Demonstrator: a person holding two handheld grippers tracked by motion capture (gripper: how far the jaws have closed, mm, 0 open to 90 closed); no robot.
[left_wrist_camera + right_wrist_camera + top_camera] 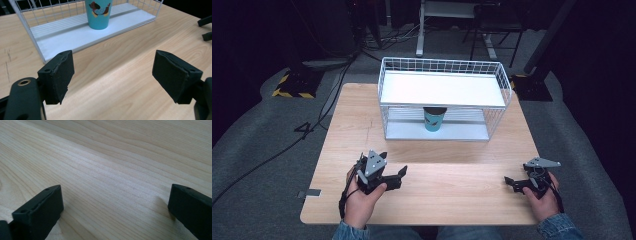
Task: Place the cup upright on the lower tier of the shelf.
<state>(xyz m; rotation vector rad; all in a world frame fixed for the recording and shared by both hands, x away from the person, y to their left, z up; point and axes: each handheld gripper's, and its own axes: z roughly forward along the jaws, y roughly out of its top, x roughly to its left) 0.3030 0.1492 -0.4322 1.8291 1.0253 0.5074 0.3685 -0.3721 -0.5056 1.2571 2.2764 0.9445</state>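
Both claws, left claw (402,172) and right claw (508,182), gape apart over the table (452,190), gripping nothing.

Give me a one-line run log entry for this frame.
left gripper: open, empty, aimed toward cup | right gripper: open, empty, low over table | teal cup: upright, lower shelf of wire rack

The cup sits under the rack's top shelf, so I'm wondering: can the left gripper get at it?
Probably yes: the rack looks open at the front, with bare table between the left gripper and the cup.
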